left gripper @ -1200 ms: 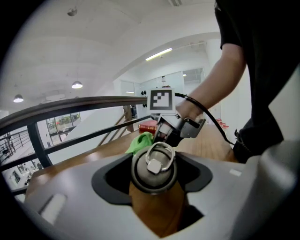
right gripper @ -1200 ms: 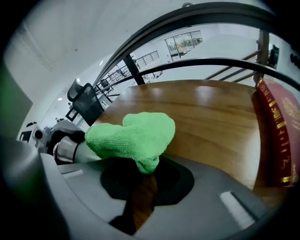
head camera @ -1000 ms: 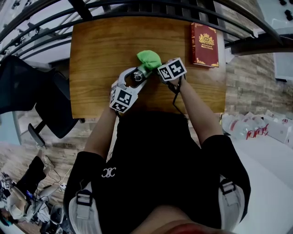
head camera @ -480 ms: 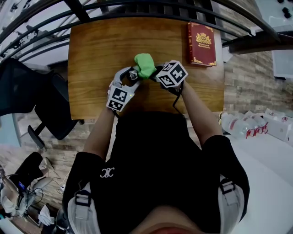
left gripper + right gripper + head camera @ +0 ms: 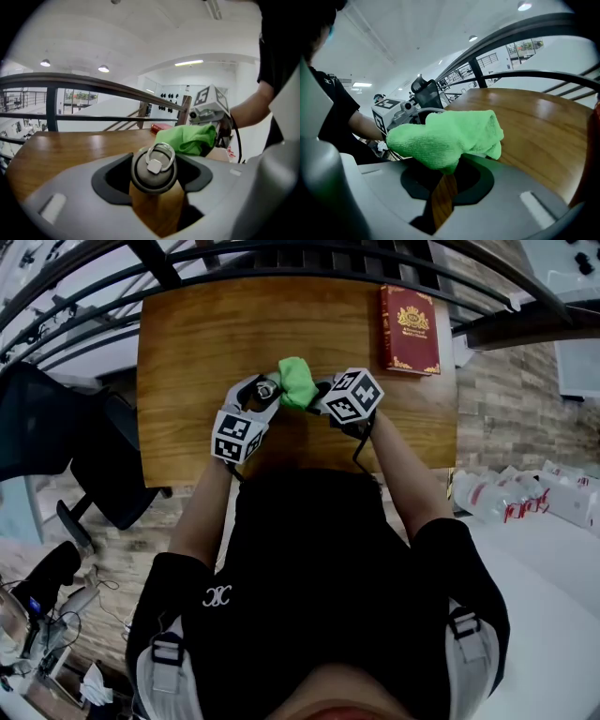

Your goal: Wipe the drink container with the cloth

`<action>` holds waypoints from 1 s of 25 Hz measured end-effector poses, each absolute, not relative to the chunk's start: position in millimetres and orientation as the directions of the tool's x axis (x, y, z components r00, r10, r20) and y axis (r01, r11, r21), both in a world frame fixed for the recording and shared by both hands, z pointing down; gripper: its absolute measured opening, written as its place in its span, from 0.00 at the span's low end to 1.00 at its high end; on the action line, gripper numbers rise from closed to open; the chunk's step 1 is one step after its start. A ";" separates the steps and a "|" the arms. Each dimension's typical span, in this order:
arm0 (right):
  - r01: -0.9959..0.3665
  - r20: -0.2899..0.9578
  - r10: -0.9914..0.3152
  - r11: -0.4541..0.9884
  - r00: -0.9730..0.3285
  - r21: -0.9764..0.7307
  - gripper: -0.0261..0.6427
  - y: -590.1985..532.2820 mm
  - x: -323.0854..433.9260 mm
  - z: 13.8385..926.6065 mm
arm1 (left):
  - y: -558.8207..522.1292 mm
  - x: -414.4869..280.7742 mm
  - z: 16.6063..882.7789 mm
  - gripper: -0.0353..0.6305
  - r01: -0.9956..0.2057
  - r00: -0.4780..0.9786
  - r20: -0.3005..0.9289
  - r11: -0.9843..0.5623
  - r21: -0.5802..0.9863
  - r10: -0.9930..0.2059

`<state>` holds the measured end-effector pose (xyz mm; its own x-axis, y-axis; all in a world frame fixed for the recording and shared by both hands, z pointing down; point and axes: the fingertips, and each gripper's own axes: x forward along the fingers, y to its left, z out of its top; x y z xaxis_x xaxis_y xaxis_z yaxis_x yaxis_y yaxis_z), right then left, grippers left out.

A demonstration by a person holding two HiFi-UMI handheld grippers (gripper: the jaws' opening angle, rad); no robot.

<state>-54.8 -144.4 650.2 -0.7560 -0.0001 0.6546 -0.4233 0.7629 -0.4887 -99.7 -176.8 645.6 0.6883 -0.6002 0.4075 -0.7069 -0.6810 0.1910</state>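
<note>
A metal drink container (image 5: 153, 171) with a ring on its lid lies between the jaws of my left gripper (image 5: 153, 174), which is shut on it. In the head view the container (image 5: 265, 388) is held over the middle of the wooden table (image 5: 197, 334). My right gripper (image 5: 445, 168) is shut on a bunched green cloth (image 5: 447, 138). The cloth (image 5: 298, 382) presses against the container's right side, with the right gripper (image 5: 316, 395) just behind it. In the left gripper view the cloth (image 5: 187, 139) sits right beside the lid.
A red book (image 5: 408, 329) lies at the table's far right corner. A dark metal railing (image 5: 281, 254) curves along the table's far edge. A black chair (image 5: 56, 427) stands left of the table. White packages (image 5: 525, 498) lie on the floor at right.
Both grippers have drifted a little left. The cloth has slid toward me along the container, from beyond its top to beside it.
</note>
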 end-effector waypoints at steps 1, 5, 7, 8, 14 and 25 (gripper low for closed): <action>-0.429 0.658 0.000 0.758 -0.753 -0.491 0.11 -143.2 -54.9 654.1 | -178.0 -102.1 646.6 0.52 -0.716 0.685 0.408 -0.662 0.222 -0.604; -0.435 0.689 0.014 0.766 -0.724 -0.473 0.11 -135.0 -58.3 667.7 | -185.3 -110.8 647.9 0.52 -0.745 0.666 0.409 -0.581 0.328 -0.624; -0.422 0.696 0.029 0.776 -0.718 -0.468 0.11 -128.5 -63.3 669.6 | -187.3 -112.3 647.8 0.52 -0.751 0.660 0.413 -0.560 0.350 -0.627; -0.413 0.697 0.039 0.782 -0.716 -0.468 0.11 -124.8 -66.6 669.8 | -188.0 -112.8 647.8 0.52 -0.753 0.658 0.415 -0.553 0.356 -0.628; -0.361 0.699 0.097 0.801 -0.709 -0.477 0.11 -105.2 -88.4 678.8 | -192.1 -114.5 648.0 0.52 -0.762 0.647 0.434 -0.523 0.381 -0.627; -0.511 0.749 0.024 0.716 -0.662 -0.475 0.11 -113.6 -78.7 722.6 | -196.2 -111.1 648.0 0.52 -0.774 0.633 0.488 -0.499 0.389 -0.601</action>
